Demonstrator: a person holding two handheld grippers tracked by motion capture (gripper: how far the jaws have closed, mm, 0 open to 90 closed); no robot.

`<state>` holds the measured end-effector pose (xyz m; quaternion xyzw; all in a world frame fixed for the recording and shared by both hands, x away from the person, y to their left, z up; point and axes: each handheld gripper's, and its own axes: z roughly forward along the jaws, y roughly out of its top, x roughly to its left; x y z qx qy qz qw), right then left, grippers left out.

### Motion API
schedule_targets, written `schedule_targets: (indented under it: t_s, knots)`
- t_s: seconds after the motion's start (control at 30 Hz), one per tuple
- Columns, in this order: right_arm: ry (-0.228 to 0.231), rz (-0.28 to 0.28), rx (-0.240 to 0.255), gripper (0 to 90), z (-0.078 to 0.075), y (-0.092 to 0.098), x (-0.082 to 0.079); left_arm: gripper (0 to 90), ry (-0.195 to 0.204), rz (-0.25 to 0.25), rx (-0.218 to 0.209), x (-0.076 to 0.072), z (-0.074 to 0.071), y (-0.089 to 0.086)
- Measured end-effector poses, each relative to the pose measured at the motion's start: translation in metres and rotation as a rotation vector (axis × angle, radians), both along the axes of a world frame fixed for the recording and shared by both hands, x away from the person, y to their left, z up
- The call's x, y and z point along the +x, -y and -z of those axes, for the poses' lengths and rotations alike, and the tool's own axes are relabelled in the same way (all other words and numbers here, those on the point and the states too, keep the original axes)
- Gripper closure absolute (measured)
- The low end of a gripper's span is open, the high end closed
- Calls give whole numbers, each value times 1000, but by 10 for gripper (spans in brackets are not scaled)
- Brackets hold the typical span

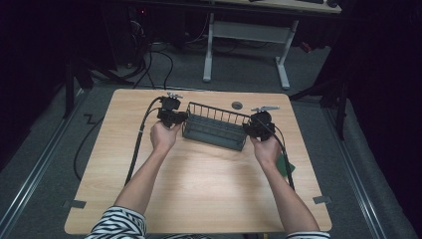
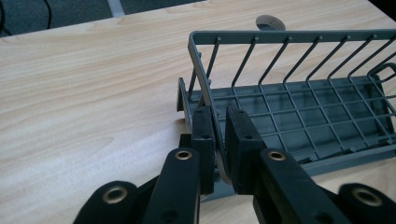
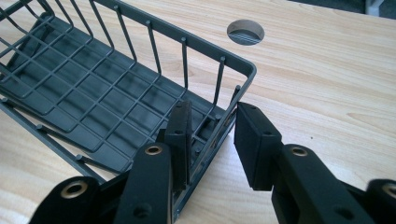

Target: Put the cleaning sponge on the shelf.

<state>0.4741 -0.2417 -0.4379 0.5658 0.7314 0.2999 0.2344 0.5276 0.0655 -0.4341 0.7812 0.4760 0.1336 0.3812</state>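
A dark grey wire basket (image 1: 214,112) lies across the middle of the wooden table, and nothing lies in it. My left gripper (image 1: 181,118) is at its left end. In the left gripper view the two black pads of that gripper (image 2: 219,119) are shut on the basket's (image 2: 289,36) end wall, one pad on each side. My right gripper (image 1: 247,127) is at the opposite end. In the right gripper view, my right gripper (image 3: 212,112) straddles the basket's (image 3: 187,42) short end wall, one pad inside against the bars and one outside near the corner.
A round cable hole (image 1: 237,105) sits in the tabletop just behind the basket. A small green object (image 1: 289,167) lies by my right forearm. Black cables trail off the table's left and right sides. A white desk frame (image 1: 246,32) stands on the floor beyond the far edge.
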Motion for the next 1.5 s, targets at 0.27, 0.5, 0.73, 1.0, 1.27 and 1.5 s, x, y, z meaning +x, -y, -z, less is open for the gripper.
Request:
schedule_targets:
  t_s: [0.27, 0.5, 0.73, 1.0, 1.27, 1.5]
  knots:
    - [6, -12, -6, 675, 3, 0, -25, 827, 5, 13, -1, -25, 2, -2]
    - [15, -31, -3, 669, 3, 0, -53, 824, 5, 25, -18, -53, 1, -7]
    - [15, -67, -18, 661, 3, -6, -75, 822, 4, 18, -25, -78, 4, -16]
    - [14, -105, 2, 642, 3, -8, -94, 818, 0, 27, -26, -95, 8, -23]
    - [30, -124, 30, 615, 5, -4, -101, 808, 19, 35, -12, -105, 12, -24]
    - [53, -133, 44, 466, 7, -1, -104, 678, 59, 34, 5, -109, 14, -23]
